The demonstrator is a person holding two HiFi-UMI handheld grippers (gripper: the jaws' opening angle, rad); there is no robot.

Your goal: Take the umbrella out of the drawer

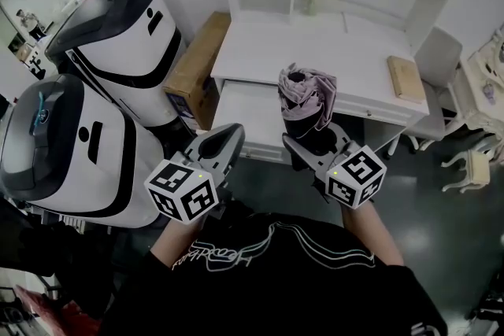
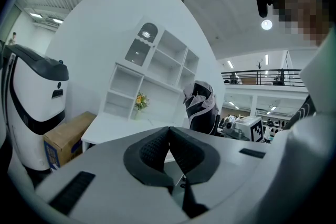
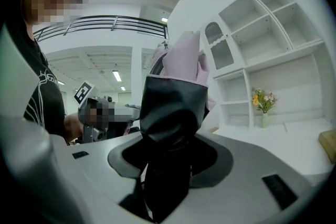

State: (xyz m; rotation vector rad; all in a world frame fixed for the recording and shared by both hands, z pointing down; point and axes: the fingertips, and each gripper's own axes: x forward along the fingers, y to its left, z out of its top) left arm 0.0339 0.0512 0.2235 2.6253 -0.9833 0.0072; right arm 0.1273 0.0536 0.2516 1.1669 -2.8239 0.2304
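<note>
While my right gripper clamps the folded umbrella upright over the open drawer's right front corner, and my left gripper idles, jaws together on nothing, a quick swing could tip that top-heavy canopy and slip it from my pads.

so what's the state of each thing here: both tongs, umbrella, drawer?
left tongs: shut, nothing between them
right tongs: shut on the umbrella
umbrella: folded, upright, held up clear of the drawer
drawer: pulled out from under the desk
</note>
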